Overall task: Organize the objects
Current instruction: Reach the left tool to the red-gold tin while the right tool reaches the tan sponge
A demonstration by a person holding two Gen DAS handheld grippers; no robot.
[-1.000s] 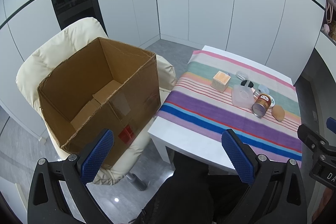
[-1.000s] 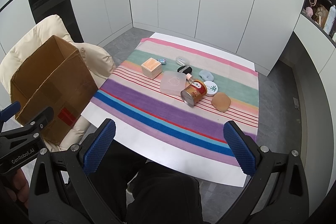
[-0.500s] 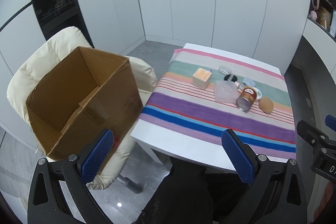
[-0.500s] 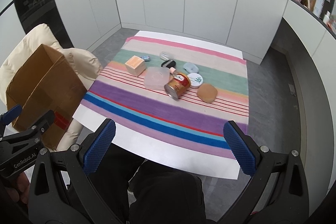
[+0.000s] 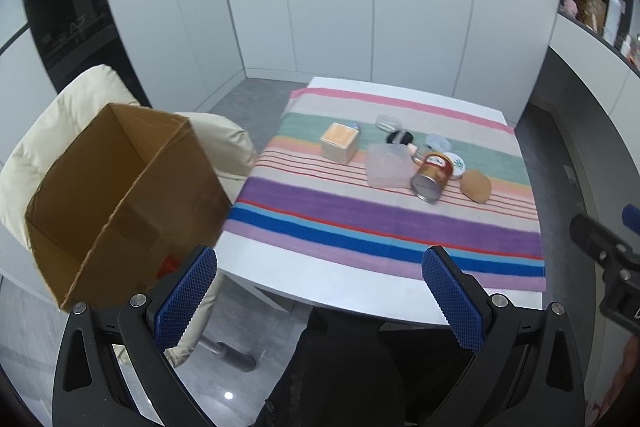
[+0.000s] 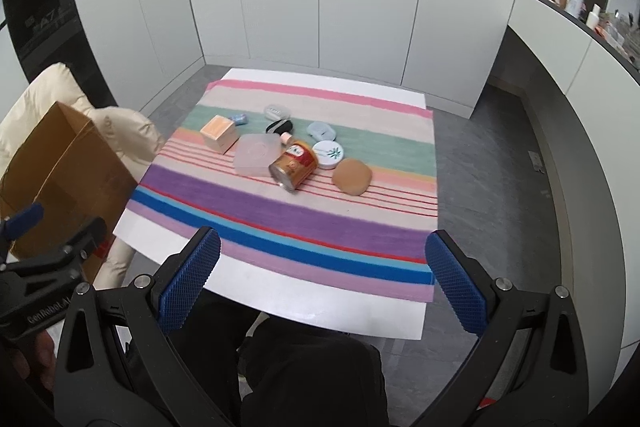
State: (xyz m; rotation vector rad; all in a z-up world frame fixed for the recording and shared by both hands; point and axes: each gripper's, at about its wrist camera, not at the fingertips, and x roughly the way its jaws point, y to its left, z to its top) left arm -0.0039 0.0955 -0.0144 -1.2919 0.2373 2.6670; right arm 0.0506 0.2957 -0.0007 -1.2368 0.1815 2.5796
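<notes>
Both tongs are held above the near edge of the table [image 6: 280, 307], spread wide and gripping nothing: the left gripper [image 5: 320, 299] and the right gripper [image 6: 320, 283]. Ahead of them, well beyond reach, a cluster of small objects lies on a striped cloth [image 6: 280, 219]: a tipped can [image 6: 294, 165], a clear tub [image 6: 256, 155], a small cube box [image 6: 218, 133], a tan pad [image 6: 352, 177], a white round tin [image 6: 328, 155] and several smaller pieces too blurred to name. Left of the left tongs, an open carton [image 5: 116, 195] sits on a cream chair [image 5: 60, 119]; its visible interior looks empty. Judging by this, sorting has not begun; every item remains to be moved.
</notes>
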